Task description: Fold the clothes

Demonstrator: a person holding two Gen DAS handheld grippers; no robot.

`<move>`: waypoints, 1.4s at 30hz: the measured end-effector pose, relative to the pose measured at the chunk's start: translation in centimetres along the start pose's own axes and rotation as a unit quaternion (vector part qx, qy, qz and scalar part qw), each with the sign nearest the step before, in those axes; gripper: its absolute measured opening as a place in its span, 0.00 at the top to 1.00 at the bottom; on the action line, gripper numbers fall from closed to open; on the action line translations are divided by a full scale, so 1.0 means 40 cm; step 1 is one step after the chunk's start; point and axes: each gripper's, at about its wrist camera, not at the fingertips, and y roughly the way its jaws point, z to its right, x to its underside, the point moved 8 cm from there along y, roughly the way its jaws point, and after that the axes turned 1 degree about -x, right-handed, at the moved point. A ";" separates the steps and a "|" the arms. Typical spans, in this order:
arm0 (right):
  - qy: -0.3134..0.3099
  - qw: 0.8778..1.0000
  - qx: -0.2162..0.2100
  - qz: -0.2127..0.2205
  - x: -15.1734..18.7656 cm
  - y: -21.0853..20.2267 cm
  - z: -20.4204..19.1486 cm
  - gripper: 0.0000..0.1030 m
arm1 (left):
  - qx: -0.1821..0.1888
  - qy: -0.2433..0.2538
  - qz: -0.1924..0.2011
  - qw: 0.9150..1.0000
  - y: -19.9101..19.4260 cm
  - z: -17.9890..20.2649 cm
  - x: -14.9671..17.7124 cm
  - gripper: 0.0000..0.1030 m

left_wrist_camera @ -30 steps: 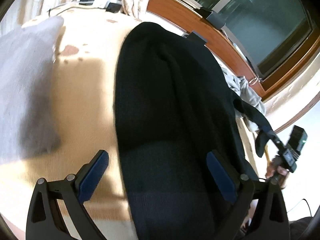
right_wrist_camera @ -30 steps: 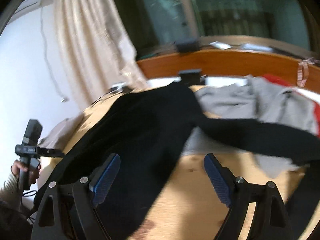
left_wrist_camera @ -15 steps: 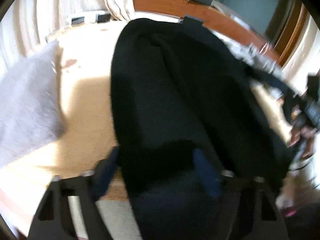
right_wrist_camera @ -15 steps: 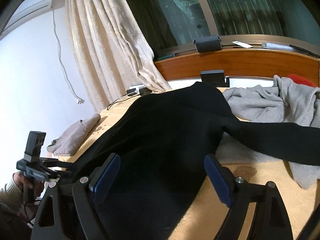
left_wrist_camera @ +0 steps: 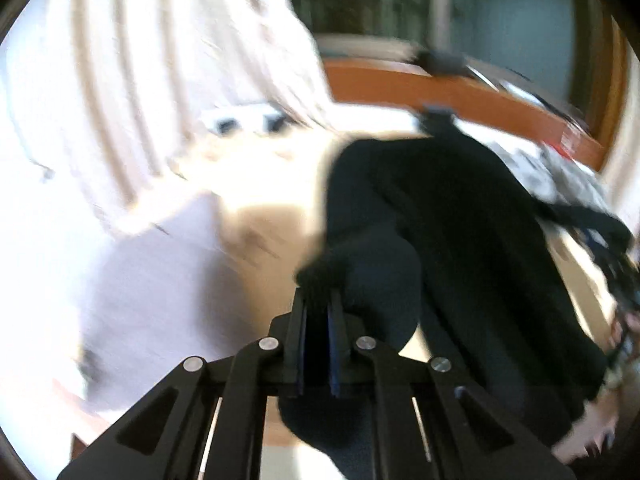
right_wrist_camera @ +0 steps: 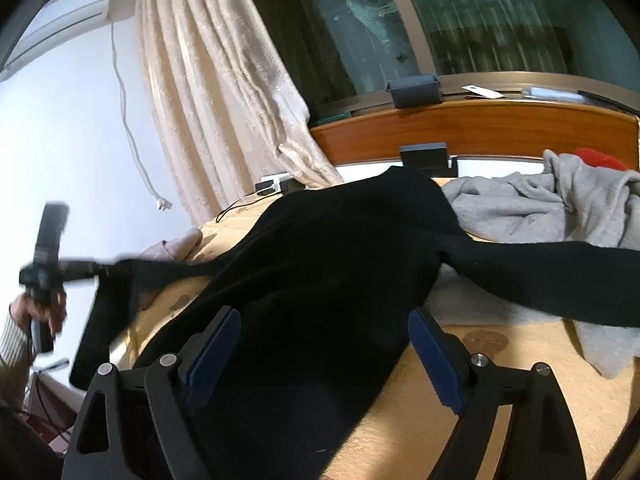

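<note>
Left gripper (left_wrist_camera: 318, 308): jaws clamped on hem edge of black sweater (right_wrist_camera: 328, 264), lifted off table (right_wrist_camera: 500, 364). Right gripper (right_wrist_camera: 324, 344): jaws apart, straddling sweater body. Grey garment (right_wrist_camera: 560, 212) touching sleeve at right; bare table near right edge.

A cream curtain (right_wrist_camera: 224, 92) hangs at eleven o'clock in the right wrist view, a white cord (right_wrist_camera: 132, 128) dangling beside it at ten. A dark window (right_wrist_camera: 460, 20) fills twelve to one, above a wooden headboard (right_wrist_camera: 480, 128). A white power strip (right_wrist_camera: 274, 182) lies on the tan bed (right_wrist_camera: 500, 380) at the curtain's foot.
</note>
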 end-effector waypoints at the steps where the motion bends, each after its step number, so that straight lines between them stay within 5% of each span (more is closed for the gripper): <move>1: 0.006 1.000 0.002 0.001 0.000 -0.004 0.008 0.15 | -0.024 -0.012 0.009 1.000 0.002 -0.052 -0.037 0.91; 6: 0.045 0.999 0.005 -0.004 0.001 -0.002 0.047 0.15 | -0.110 -0.006 -0.004 0.994 0.090 -0.225 -0.125 0.90; 12: 0.058 0.998 0.007 -0.009 0.003 0.002 0.062 0.15 | -0.205 0.064 -0.068 0.974 0.257 -0.268 -0.085 0.78; 14: 0.061 0.998 0.007 -0.011 0.004 0.005 0.066 0.15 | -0.207 0.053 -0.077 0.974 0.262 -0.280 -0.059 0.73; 17: 0.069 0.997 0.004 -0.014 0.006 0.007 0.074 0.15 | -0.141 0.001 -0.073 0.987 0.236 -0.222 -0.041 0.64; 19: 0.075 0.997 0.001 -0.017 0.009 0.010 0.079 0.15 | -0.053 -0.026 -0.064 0.996 0.182 -0.163 -0.010 0.48; 26: 0.060 0.998 -0.003 -0.016 0.009 0.011 0.061 0.15 | 0.063 0.035 -0.045 0.996 0.052 0.039 0.138 0.32; 30: 0.051 0.999 0.003 -0.014 0.008 0.007 0.055 0.15 | 0.183 0.002 -0.101 0.978 0.038 0.155 0.248 0.29; 33: 0.044 0.999 0.008 -0.015 0.006 0.005 0.050 0.15 | 0.270 -0.027 -0.151 0.951 0.024 0.242 0.331 0.29; 34: 0.038 0.999 0.009 -0.015 0.004 0.002 0.044 0.15 | 0.289 -0.026 -0.164 0.943 0.015 0.268 0.357 0.36; 37: 0.015 1.000 0.008 -0.014 0.000 -0.015 0.015 0.15 | 0.330 -0.015 -0.192 0.924 -0.012 0.332 0.423 0.55; 42: -0.018 1.000 0.014 -0.008 0.000 -0.058 -0.024 0.15 | 0.341 -0.026 -0.206 0.917 -0.003 0.346 0.456 0.55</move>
